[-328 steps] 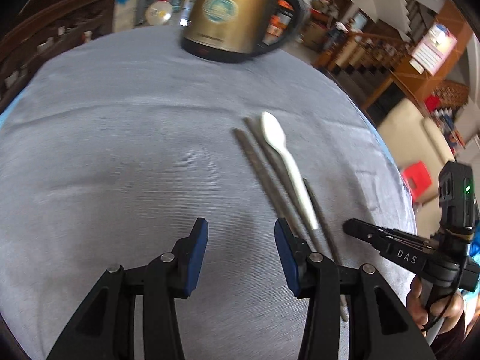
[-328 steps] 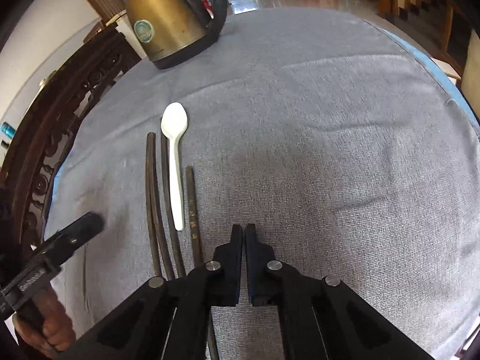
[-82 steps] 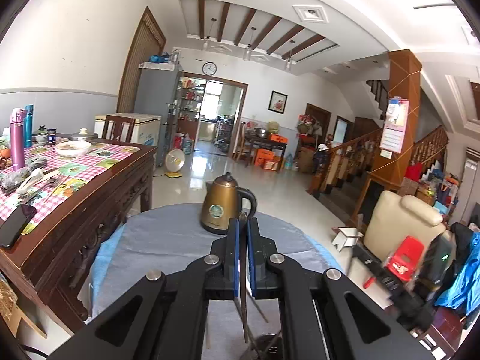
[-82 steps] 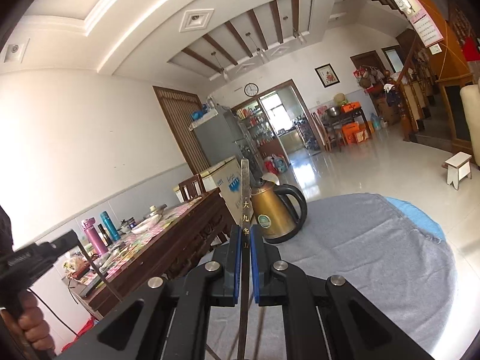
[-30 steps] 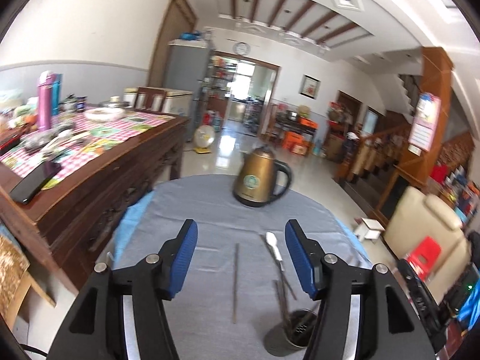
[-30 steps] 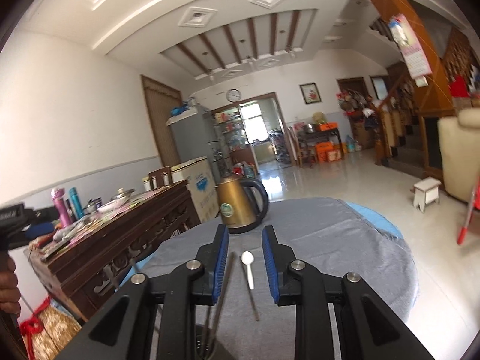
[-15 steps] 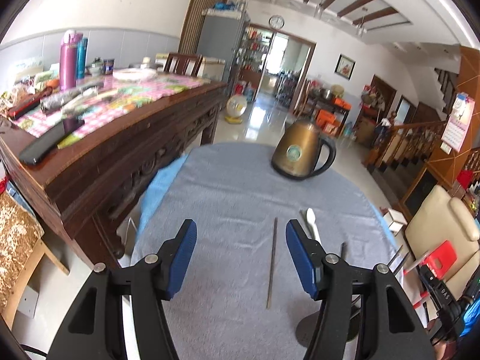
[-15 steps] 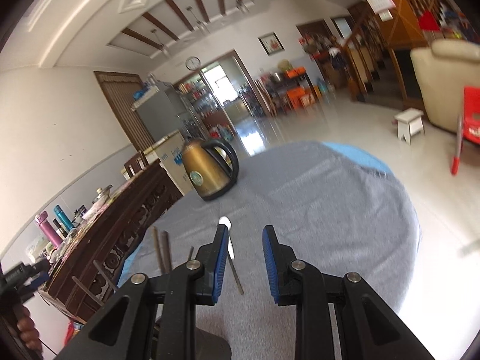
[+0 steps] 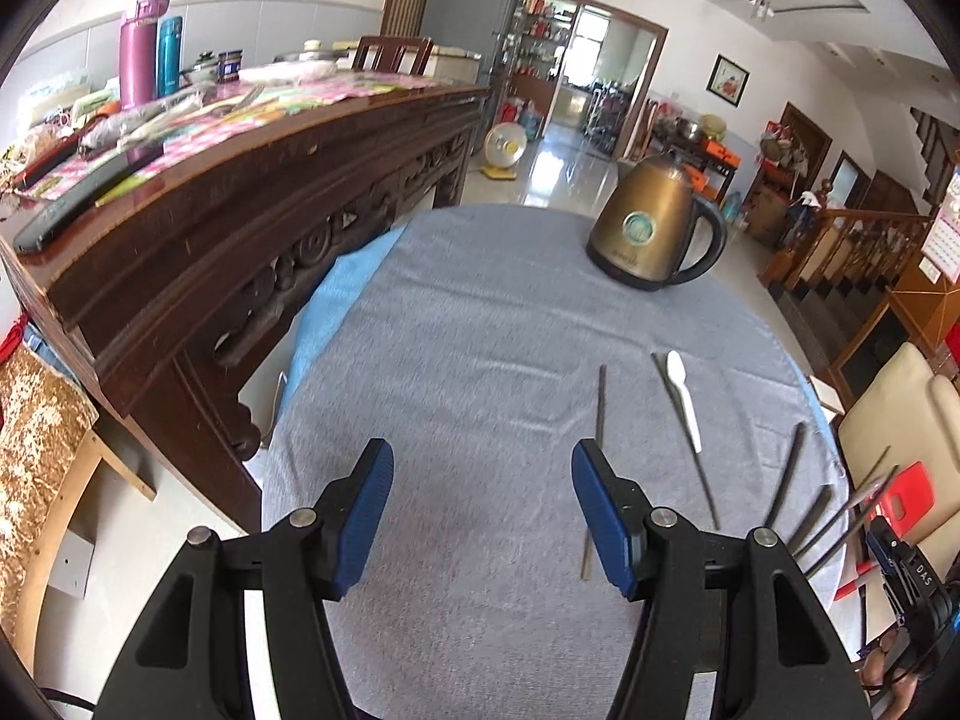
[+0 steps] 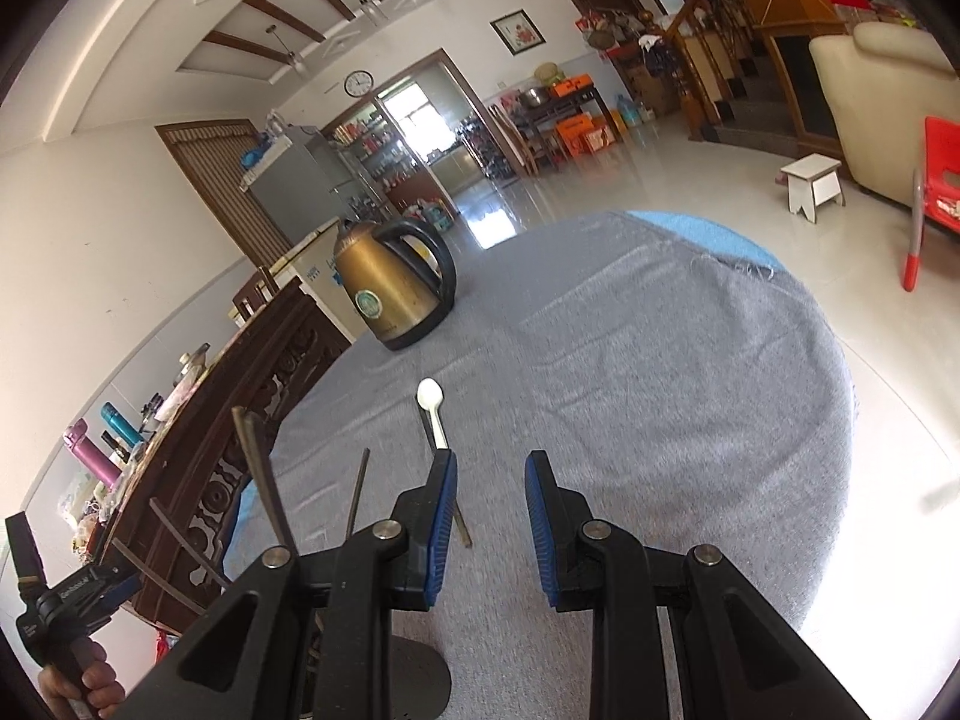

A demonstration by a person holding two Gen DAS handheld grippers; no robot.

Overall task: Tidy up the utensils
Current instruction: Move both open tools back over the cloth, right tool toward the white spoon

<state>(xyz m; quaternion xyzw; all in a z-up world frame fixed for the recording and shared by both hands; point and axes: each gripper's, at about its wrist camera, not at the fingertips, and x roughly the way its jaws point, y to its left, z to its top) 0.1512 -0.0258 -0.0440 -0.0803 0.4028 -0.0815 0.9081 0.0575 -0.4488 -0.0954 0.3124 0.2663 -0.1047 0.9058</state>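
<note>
My left gripper [image 9: 480, 510] sat wide open at the bottom of the left-wrist frame, blue pads [image 9: 363, 516] far apart w/ nothing between them, hovering over the grey tablecloth [image 9: 468, 372]. My right gripper [image 10: 489, 531] was open too, but narrower, a moderate gap between its pads, also w/ nothing in it.

In the left view, one dark chopstick [image 9: 596, 462] lay lengthwise on the cloth, center-right; its near end ran just behind my right-hand pad. Right of it lay the white spoon [image 9: 684, 396], bowl toward the top of frame, w/ a second dark chopstick [image 9: 690, 444] beside it, touching or nearly so, can't tell which. At the far right edge, more chopsticks [image 9: 786, 480] stood tilted; their base was hidden behind my gripper frame.

In the right view, the spoon [image 10: 433, 411] was in the center, just above my left-hand pad. A loose chopstick [image 10: 358, 492] lay left of it. At lower left, upright sticks [image 10: 261, 474] leaned up from a dark round holder [image 10: 420, 681] at the bottom of frame, mostly hidden by my gripper.

The gold kettle [image 9: 654, 222] stood at the upper right of the cloth in the left view, well apart from the utensils. A wooden sideboard [image 9: 240, 180] filled the left.
</note>
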